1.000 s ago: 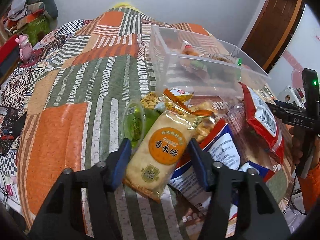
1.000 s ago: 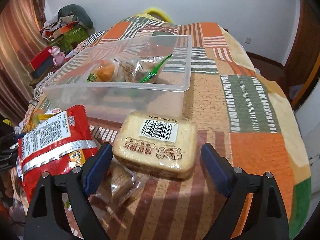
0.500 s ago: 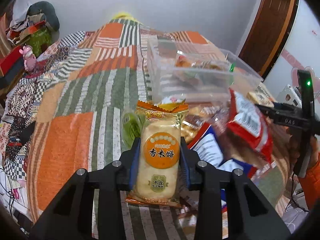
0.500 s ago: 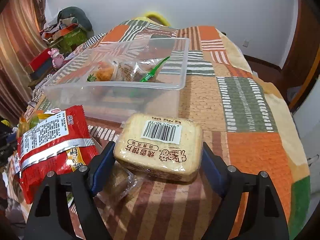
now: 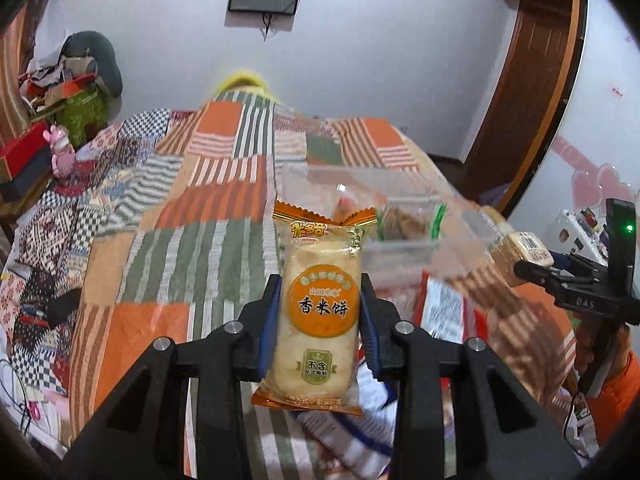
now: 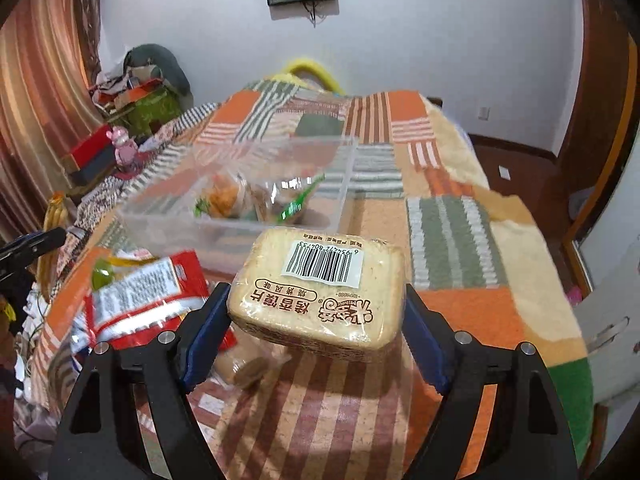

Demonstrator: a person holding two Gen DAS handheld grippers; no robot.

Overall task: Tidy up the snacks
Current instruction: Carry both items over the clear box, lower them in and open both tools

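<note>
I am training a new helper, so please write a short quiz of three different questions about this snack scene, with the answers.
1. True or false: the left hand-held gripper holds a rice cracker pack.
2. What does the right hand-held gripper hold? A) red snack bag B) toast pack with a barcode C) green cup
3. Fill in: the clear plastic box on the patchwork blanket already has ____ inside.

Key: 1 true. 2 B, the toast pack; the red snack bag lies on the blanket. 3 snacks.
</note>
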